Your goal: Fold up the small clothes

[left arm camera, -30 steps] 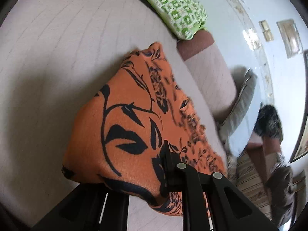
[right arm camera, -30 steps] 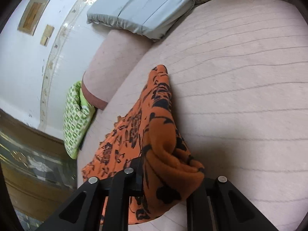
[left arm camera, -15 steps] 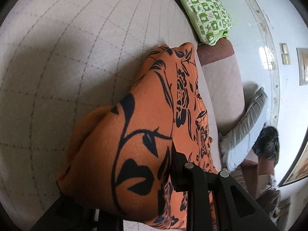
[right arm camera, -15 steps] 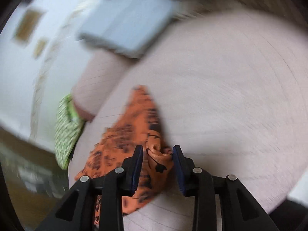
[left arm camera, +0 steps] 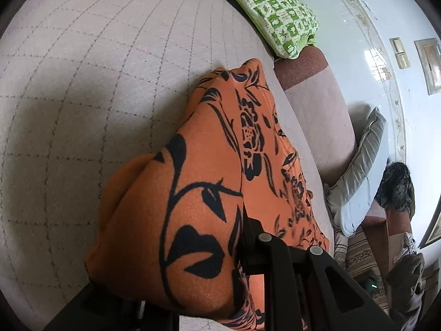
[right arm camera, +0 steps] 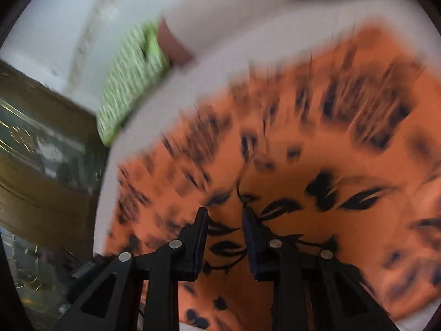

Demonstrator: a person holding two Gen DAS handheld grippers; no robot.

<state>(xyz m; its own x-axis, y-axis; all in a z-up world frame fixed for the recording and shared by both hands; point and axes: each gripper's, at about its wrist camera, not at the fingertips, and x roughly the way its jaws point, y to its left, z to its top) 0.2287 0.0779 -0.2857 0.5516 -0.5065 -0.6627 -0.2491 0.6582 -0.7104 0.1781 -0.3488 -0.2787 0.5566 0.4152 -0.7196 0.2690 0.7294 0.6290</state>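
An orange cloth with black flower print [left arm camera: 206, 165] lies on a beige quilted seat [left arm camera: 96, 82]. One end of it is bunched up over my left gripper [left arm camera: 220, 229], whose jaws are closing on it. Only the right finger [left arm camera: 250, 237] shows; the other is under the fabric. In the blurred right wrist view the cloth [right arm camera: 330, 151] lies spread out below. My right gripper [right arm camera: 224, 220] hovers over its near edge, its jaws closing with a narrow gap. Only flat cloth shows through that gap, and the pads press on nothing.
A green patterned pillow [left arm camera: 275, 13] lies at the far end of the seat by a brown-topped armrest [left arm camera: 311, 96]. A grey pillow [left arm camera: 361, 160] leans beyond it against the white wall. A dark wooden cabinet [right arm camera: 41, 138] stands past the seat's edge.
My right gripper let go of the bunched fold it held and swept sideways, so spread cloth now fills its view. The left gripper has stayed on its bunch of cloth.
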